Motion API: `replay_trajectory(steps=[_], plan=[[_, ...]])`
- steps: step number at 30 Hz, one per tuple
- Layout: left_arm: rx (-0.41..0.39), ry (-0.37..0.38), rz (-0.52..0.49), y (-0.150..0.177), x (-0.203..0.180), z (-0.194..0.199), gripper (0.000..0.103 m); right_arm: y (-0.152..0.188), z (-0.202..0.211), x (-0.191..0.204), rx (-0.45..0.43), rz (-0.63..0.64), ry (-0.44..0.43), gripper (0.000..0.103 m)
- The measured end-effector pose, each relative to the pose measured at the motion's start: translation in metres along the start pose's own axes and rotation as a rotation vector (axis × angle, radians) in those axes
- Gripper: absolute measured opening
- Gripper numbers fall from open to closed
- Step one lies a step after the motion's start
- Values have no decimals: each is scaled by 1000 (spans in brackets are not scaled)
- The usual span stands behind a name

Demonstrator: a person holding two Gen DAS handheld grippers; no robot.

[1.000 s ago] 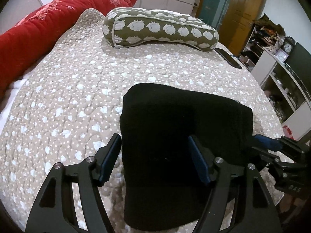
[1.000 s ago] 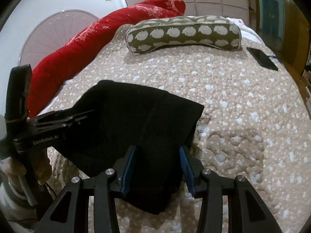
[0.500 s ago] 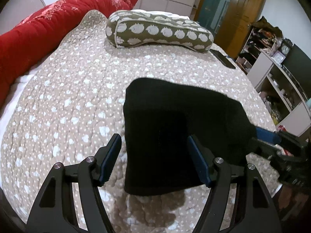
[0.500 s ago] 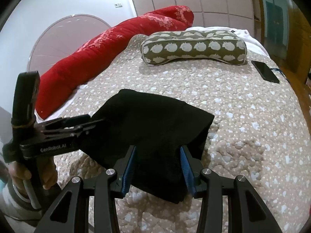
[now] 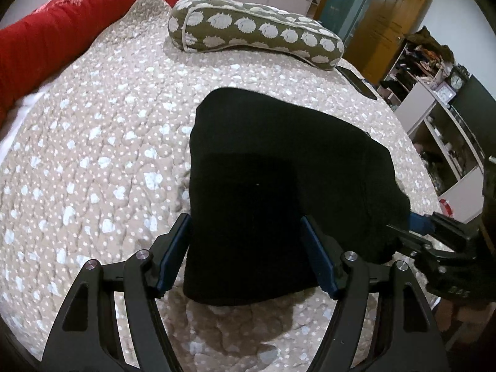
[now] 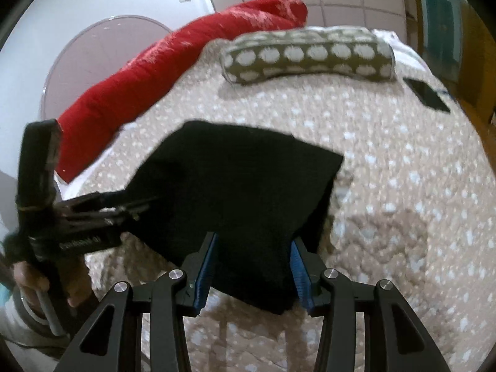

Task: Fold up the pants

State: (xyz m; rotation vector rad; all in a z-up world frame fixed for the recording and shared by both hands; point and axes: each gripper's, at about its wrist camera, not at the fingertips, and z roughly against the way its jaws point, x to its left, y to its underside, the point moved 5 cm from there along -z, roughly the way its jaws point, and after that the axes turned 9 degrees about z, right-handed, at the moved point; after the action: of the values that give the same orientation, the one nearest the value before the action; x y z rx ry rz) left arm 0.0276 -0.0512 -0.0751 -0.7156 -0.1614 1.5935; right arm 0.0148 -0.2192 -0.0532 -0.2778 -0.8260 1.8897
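The black pants (image 5: 279,167) are folded into a thick wad and hang lifted above the beige quilt (image 5: 93,142); a shadow lies on the quilt under their near edge. My left gripper (image 5: 246,254) has its blue-padded jaws wide apart with the pants' near left part filling the gap. My right gripper (image 6: 252,268) is the same at the near right part (image 6: 248,192). The cloth hides how each jaw bears on it. Each gripper also shows side-on at the fabric's edge in the other's view: right (image 5: 434,235), left (image 6: 102,210).
A green cushion with white hedgehog prints (image 5: 254,31) lies at the bed's far end. A long red bolster (image 5: 62,24) runs along the left side. A dark phone (image 6: 426,94) lies at the far right edge. Shelves (image 5: 440,124) stand right of the bed.
The pants have risen off the quilt between both grippers; their near edge no longer rests on the bed and now casts a shadow there. Both views tilted down and back slightly.
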Motion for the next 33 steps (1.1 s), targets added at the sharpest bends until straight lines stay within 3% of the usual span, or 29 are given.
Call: replay_trajectory(steps=[2,3,7,12,16,19,26,33], plan=[[-1,-1,-2,0,-1,0,72,5,-3,-7,8,-1,26,44],[-3,-6,-9,0,-2,-1,72,6,-4,-12,10,17,85,44],[-5,-23,-23,-2,-6,-5,76,9,-5,-26,-4,-64,25,44],[-8,-25,-22,-2,-6,-5,76,2,11,-19,-34,-36,70,44],[-9,-26,-22,-2,-6,-6,76,-14,35,-1,-119,-19,-38,44],[-7,-24,-22,-2,-5,-6,76,-22,37,17,-145,39,-63,43],[-8,-24,-20,-1,-5,-7,77,5,0,13,-18,27,-44,38],[8,-6,2,-2,-3,-4,78,4,1,9,-31,9,-68,38]])
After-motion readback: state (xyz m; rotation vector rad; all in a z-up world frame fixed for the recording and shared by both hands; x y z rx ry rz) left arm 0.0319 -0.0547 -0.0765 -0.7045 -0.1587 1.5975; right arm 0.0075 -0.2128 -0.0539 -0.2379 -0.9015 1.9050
